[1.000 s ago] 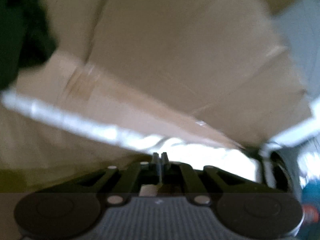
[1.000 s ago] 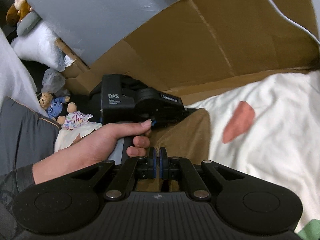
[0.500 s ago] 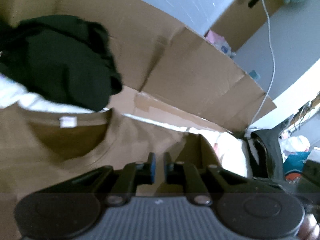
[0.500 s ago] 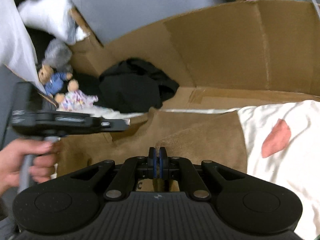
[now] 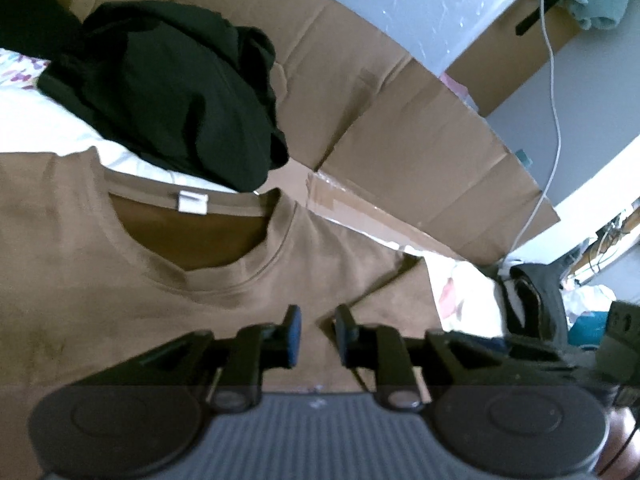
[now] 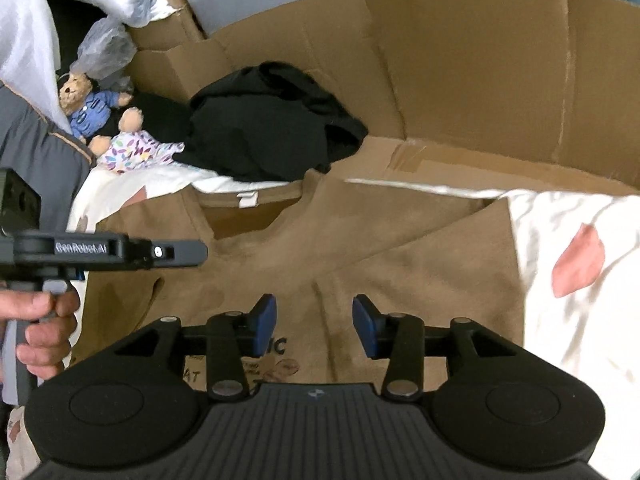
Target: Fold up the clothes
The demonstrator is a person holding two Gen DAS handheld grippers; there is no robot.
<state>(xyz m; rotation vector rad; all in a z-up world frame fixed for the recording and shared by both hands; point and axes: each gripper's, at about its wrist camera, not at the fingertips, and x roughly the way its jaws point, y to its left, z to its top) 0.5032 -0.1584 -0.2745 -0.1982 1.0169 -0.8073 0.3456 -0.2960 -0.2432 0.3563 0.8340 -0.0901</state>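
right gripper (image 6: pixel 314 322): just opening, nothing between | brown shirt (image 6: pixel 320 248): flat on sheet (image 6: pixel 580 320)

T-shirt (image 6: pixel 304 264) on sheet (image 6: pixel 580 320), heaped garment (image 6: pixel 264 140) behind

Flattened cardboard sheets (image 6: pixel 460 60) propped along the far edge, grey wall (image 5: pixel 420 4) behind, white cable (image 5: pixel 554 80) hanging, soft toys (image 6: pixel 104 120) at far left.

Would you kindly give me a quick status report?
Both grippers, left and right, just opened, empty. Brown T-shirt flat, sleeve folded in. Black garment beyond collar.
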